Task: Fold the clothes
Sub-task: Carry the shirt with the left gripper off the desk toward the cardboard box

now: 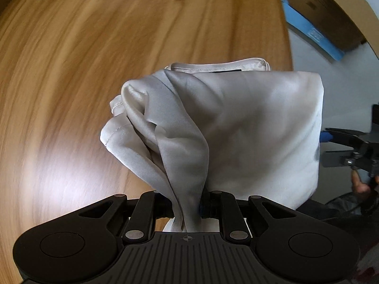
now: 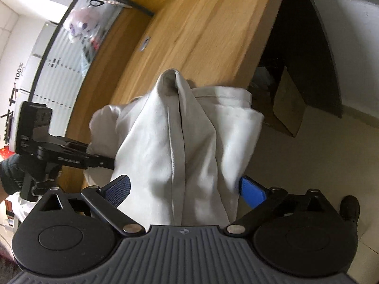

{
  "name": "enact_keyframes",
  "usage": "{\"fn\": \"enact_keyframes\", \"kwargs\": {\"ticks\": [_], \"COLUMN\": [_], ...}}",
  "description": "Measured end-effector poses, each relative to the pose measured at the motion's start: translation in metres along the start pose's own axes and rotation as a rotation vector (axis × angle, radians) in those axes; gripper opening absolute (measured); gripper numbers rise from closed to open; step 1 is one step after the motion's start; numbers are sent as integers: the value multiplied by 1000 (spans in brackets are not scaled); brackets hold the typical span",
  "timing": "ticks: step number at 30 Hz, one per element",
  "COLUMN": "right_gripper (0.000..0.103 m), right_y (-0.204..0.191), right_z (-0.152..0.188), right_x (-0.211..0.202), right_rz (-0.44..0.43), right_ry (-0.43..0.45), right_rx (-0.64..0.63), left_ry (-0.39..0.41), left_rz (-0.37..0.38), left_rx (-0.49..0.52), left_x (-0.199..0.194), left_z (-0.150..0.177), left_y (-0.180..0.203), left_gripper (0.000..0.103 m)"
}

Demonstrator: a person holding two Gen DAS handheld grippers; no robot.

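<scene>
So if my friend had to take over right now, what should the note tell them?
Left gripper: shut on a bunched corner of the pale grey garment, holding it up above the wooden table.
Right gripper: jaws wide open, and the cloth hangs between its blue pads without being pinched.
Done: the garment is lifted and hangs doubled over; it is not a neat fold yet.
Left: pinch a second corner with the right gripper, lay the garment flat on the table, then fold it.

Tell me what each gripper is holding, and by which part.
Left gripper: shut on a bunched fold of the grey garment. Right gripper: open, holding nothing; the cloth hangs between its pads.
</scene>
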State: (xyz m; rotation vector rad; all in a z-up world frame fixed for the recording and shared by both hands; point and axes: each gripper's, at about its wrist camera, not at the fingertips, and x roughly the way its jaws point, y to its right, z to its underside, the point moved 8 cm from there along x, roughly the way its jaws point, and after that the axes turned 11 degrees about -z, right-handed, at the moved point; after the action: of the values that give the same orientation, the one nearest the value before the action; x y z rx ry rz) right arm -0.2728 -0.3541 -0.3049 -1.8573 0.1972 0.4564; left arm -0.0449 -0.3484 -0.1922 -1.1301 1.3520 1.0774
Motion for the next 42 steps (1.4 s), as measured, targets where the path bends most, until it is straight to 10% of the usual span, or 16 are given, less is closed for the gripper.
{"fn": "enact_keyframes", "kwargs": {"ticks": [12, 23, 33, 42], "right_gripper": [96, 21, 17, 17], "right_y": [55, 60, 8, -26], "right_z": [11, 25, 21, 10], "right_x": [-12, -57, -128, -257], "right_rz": [-157, -195, -88, 31], "right_ry": [112, 143, 224, 469], "right_rx": [150, 175, 165, 160], "left_ry": [9, 143, 248, 390], "left_rz": [31, 67, 101, 166], "left_rx": [48, -65, 83, 376], "left_x": [-3, 5, -51, -117], "left_z": [-28, -62, -61, -142], "left_y": [22, 71, 126, 219], "left_gripper": [19, 14, 14, 14]}}
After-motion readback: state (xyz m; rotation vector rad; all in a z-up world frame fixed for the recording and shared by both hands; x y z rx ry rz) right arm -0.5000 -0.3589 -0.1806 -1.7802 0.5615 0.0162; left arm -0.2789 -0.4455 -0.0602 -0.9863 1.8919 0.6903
